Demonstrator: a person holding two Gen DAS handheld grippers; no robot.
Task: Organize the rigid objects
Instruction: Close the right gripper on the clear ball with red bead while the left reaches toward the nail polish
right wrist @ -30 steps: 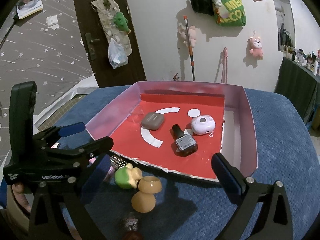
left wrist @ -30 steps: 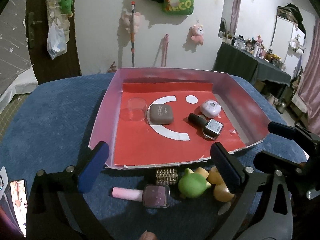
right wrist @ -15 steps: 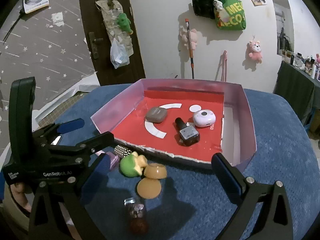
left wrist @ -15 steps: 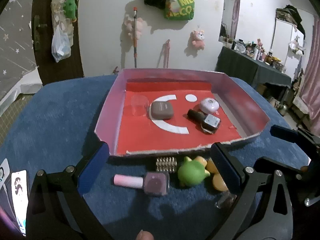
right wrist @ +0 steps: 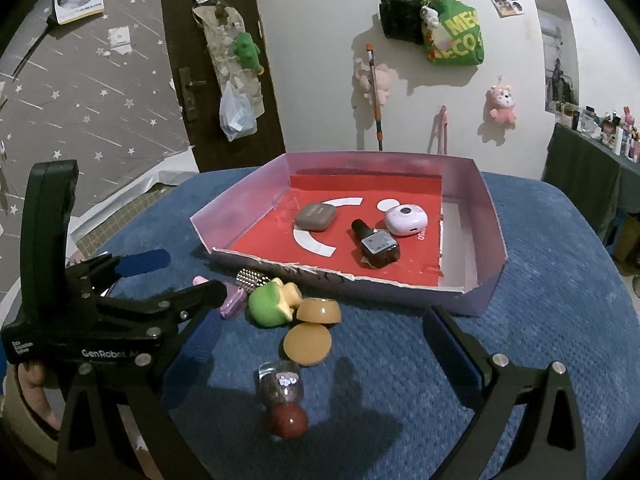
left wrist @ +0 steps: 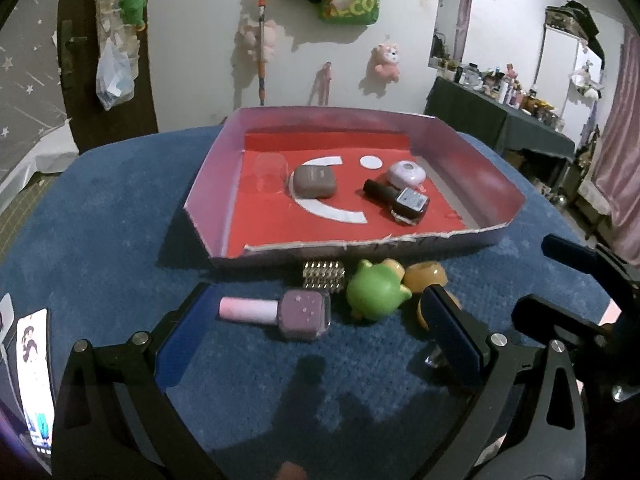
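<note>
A red-floored tray (left wrist: 472,168) (right wrist: 490,216) holds a brown case (left wrist: 314,182), a black polish bottle (left wrist: 400,200) (right wrist: 376,242), a lilac case (left wrist: 406,174) and a clear cup (left wrist: 270,168). In front of it on the blue cloth lie a pink polish bottle (left wrist: 280,312), a studded silver block (left wrist: 324,276), a green toy (left wrist: 374,294) (right wrist: 268,304), two orange pieces (right wrist: 310,330) and a red-capped bottle (right wrist: 282,394). My left gripper (left wrist: 316,338) is open around the pink bottle. My right gripper (right wrist: 320,354) is open above the orange pieces and red-capped bottle.
A phone (left wrist: 34,376) lies at the cloth's left edge. The left gripper's body (right wrist: 100,320) crosses the right wrist view at the left. A dark table with clutter (left wrist: 500,116) stands at the far right. Toys and bags hang on the back wall.
Both grippers have drawn back and lowered toward the loose items in front of the tray. The red-capped bottle has come into the right wrist view. Nothing was taken hold of.
</note>
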